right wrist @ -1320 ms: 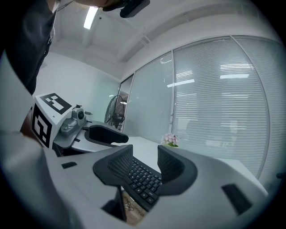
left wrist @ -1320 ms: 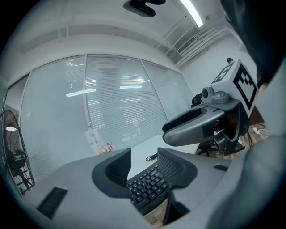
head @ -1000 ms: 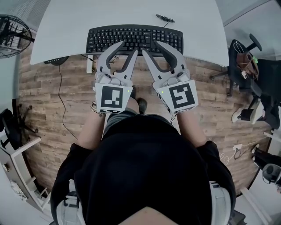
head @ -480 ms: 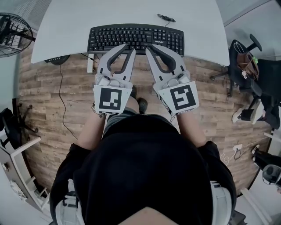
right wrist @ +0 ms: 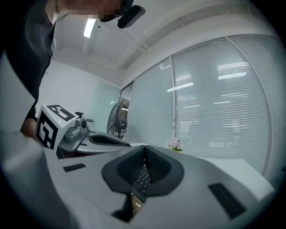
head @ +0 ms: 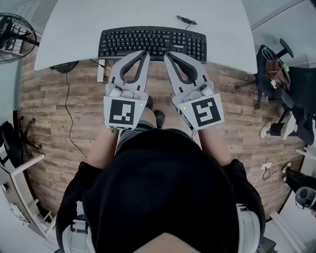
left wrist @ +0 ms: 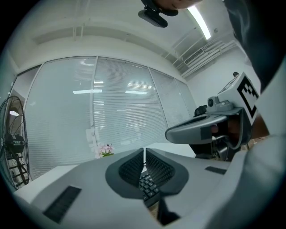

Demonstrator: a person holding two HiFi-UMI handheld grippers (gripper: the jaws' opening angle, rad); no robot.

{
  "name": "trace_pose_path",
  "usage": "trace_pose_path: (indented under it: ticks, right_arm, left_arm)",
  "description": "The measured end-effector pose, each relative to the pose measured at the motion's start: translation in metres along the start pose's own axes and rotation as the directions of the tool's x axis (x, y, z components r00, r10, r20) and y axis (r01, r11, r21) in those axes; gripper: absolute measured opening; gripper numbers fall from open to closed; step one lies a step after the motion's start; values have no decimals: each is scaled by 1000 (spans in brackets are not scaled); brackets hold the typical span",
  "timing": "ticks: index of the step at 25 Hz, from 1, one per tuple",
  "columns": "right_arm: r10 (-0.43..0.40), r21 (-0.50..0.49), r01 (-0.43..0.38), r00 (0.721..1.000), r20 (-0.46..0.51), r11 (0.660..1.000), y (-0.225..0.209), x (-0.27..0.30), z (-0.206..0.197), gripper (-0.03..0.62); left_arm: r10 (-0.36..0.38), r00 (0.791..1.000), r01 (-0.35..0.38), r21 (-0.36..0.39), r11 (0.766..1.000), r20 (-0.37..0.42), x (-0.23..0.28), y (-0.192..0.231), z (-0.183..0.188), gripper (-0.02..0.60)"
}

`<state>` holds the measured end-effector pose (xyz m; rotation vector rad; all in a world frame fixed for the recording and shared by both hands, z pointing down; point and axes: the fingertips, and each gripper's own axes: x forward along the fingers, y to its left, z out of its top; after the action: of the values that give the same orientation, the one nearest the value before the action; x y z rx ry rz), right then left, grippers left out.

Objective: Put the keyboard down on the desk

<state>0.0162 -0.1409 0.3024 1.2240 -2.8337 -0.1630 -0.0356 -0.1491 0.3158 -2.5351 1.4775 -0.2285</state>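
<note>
The black keyboard (head: pixel 152 42) lies flat on the white desk (head: pixel 148 15), near its front edge. My left gripper (head: pixel 144 53) and right gripper (head: pixel 167 54) sit side by side, pointing level at the keyboard's front edge, their tips just over it. Both pairs of jaws have just been closing and now stand shut with nothing between them. In the left gripper view the tips of the left gripper (left wrist: pixel 144 150) meet, and the keyboard's keys (left wrist: pixel 147 188) show below them. The right gripper view shows the same: the right gripper (right wrist: pixel 145 148) shut, with the keys (right wrist: pixel 143 176) beneath.
A cable end (head: pixel 186 21) lies on the desk behind the keyboard. A floor fan (head: pixel 15 37) stands at the left and an office chair (head: pixel 276 59) at the right. A power strip (head: pixel 64 66) hangs under the desk's left edge. A small flower pot (left wrist: pixel 106 150) sits far back.
Both pairs of jaws went from wide open to shut. The keyboard has stayed where it is on the desk, and the hands have hardly moved.
</note>
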Motion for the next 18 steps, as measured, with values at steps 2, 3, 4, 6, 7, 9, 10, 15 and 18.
trace_pose_path:
  ticks: [2, 3, 4, 6, 7, 9, 10, 15, 18]
  right_arm:
    - [-2, 9, 2, 1000, -7, 1000, -1, 0, -2, 4]
    - [-2, 13, 2, 1000, -21, 1000, -1, -1, -4, 5]
    - [0, 15, 1, 1000, -26, 1000, -1, -1, -5, 4]
    - [3, 16, -3, 1000, 3, 1000, 0, -1, 0, 4]
    - [4, 18, -4, 1000, 22, 1000, 0, 0, 3, 5]
    - [4, 22, -5, 999, 40, 1000, 0, 0, 7, 3]
    - [4, 25, -5, 999, 44, 1000, 0, 0, 8, 3]
    - [-2, 41, 0, 998, 57, 999, -1, -2, 10, 3]
    - [-10, 47, 7, 998, 58, 999, -2, -3, 11, 3]
  left_arm:
    - [-1, 1000, 1, -4, 1000, 1, 1, -1, 0, 21]
    - [-3, 1000, 3, -5, 1000, 4, 1, -1, 1, 18]
    - [-5, 1000, 5, -2, 1000, 12, 0, -1, 3, 14]
    - [-8, 1000, 8, -5, 1000, 16, -1, -1, 4, 14]
    - [-11, 1000, 11, -11, 1000, 14, 0, -2, 3, 12]
    - [-25, 1000, 25, -11, 1000, 18, 1, -3, 5, 12]
    - [-31, 999, 31, -6, 999, 20, 2, -4, 5, 12]
    - [-36, 999, 36, 16, 999, 18, 3, -6, 5, 12]
    - [-30, 999, 30, 13, 999, 19, 2, -4, 5, 12]
